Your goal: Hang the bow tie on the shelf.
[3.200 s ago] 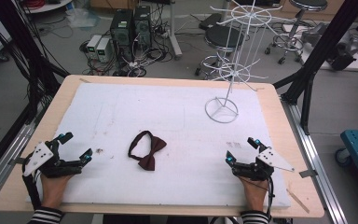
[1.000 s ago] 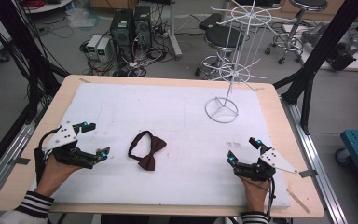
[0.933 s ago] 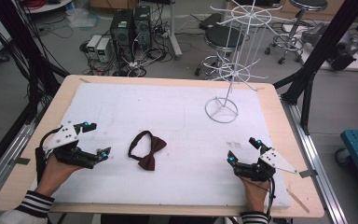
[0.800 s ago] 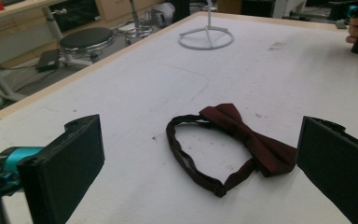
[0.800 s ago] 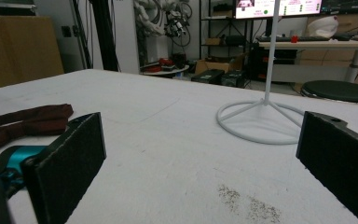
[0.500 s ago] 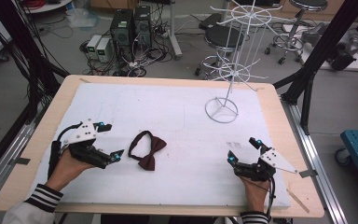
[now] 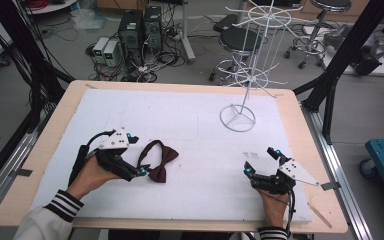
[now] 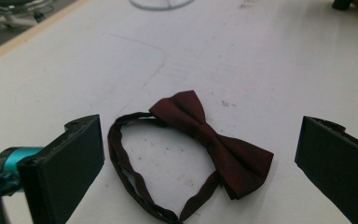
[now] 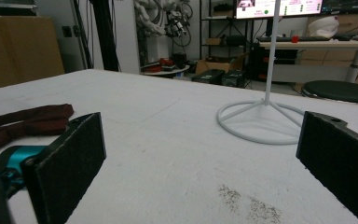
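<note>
Your bow tie is dark red cloth with a soft satin shine, and its strap looks like thinner, wrinkled fabric. The white mat under it is matt and a little rough, with small grey marks. Around it you see the table edge in pale, smooth wood. The stand is thin wire with a white coating. The pads of your right gripper look black, matt and finely grainy.
</note>
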Tool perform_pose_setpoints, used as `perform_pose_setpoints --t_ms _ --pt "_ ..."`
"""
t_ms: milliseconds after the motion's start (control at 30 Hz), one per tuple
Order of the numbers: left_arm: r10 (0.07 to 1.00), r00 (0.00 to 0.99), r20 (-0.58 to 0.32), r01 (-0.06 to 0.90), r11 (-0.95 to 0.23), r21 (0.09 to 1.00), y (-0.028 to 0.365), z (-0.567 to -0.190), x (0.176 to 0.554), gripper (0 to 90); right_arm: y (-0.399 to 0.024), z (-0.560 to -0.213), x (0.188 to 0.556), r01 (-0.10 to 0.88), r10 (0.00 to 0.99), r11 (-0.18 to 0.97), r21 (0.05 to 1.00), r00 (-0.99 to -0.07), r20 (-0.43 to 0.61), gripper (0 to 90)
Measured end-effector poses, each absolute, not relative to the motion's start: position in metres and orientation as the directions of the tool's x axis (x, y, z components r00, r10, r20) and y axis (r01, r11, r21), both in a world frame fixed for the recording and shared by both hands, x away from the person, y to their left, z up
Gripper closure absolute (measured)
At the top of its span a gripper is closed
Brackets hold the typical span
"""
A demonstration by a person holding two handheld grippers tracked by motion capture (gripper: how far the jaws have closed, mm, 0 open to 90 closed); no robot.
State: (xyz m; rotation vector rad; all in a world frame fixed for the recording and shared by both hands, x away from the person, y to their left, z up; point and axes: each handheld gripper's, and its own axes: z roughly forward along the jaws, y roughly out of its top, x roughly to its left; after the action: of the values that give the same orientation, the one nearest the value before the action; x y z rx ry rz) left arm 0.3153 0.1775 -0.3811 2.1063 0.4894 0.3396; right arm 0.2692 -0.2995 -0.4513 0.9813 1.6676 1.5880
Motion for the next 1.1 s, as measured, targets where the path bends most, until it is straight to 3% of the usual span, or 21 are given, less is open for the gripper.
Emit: perform_pose_setpoints --t_ms 733,833,1100 --pt "0.432 0.901 0.033 0.291 -0.661 0.692 0.142 -0.41 0.328 1.8 -0.3 -0.451 0.269 0.092 0.848 -0.004 0.996 -0.527 0.052 0.6" --pt "0.429 0.903 0.018 0.307 -0.673 0.673 0.139 -0.413 0.329 10.6 -0.299 -0.451 0.269 0.092 0.848 -0.001 0.996 -0.527 0.05 0.6" --pt "0.425 0.905 -0.01 0.337 -0.702 0.627 0.135 -0.42 0.331 13.6 -0.299 -0.451 0.269 0.096 0.848 -0.003 0.995 -0.527 0.053 0.6"
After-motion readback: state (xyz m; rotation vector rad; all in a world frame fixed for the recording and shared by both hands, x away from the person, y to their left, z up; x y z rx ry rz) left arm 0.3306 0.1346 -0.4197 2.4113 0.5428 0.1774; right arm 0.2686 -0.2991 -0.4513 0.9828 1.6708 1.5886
